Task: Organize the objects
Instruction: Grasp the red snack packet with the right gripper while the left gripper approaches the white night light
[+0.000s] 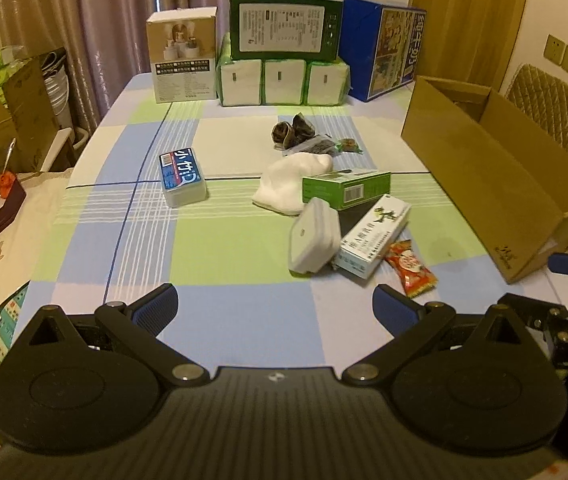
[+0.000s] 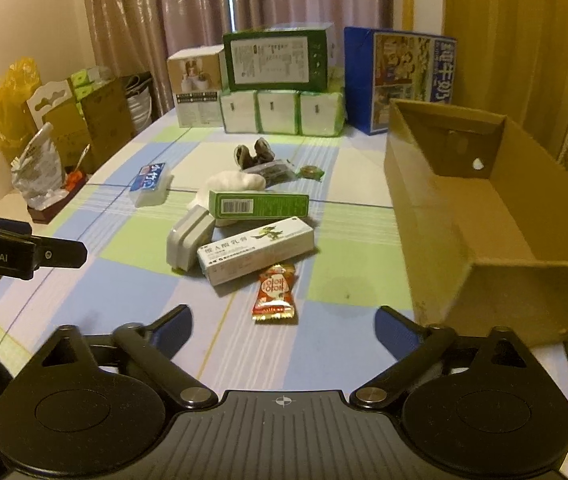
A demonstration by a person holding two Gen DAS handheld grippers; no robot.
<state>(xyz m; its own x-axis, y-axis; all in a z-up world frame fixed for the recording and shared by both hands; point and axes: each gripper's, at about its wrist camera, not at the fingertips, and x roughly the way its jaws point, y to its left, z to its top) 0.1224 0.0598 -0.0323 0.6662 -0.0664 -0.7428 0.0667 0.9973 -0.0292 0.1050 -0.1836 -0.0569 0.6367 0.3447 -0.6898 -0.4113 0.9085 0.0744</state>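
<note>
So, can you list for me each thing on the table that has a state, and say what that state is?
left gripper: open, holding nothing
right gripper: open, holding nothing
cardboard box: open at the top, nothing visible inside
red candy: wrapped, lying flat
white medicine box: closed, lying on its side
green box: closed, lying on its side
white cloth: crumpled

An open brown cardboard box [image 2: 480,208] stands empty on the counter at 3 o'clock. The loose items cluster at centre: a red candy wrapper [image 2: 276,293] lies nearest, at 6 o'clock, touching a long white carton [image 2: 255,249]. A grey-white case [image 2: 189,238] leans tilted at that carton's 9 o'clock. A green carton [image 2: 259,204] lies behind, against a crumpled white cloth [image 2: 231,182]. Dark small packets [image 2: 257,156] sit at 12 o'clock. A blue-topped tissue pack [image 1: 181,175] lies apart at 10 o'clock.
</note>
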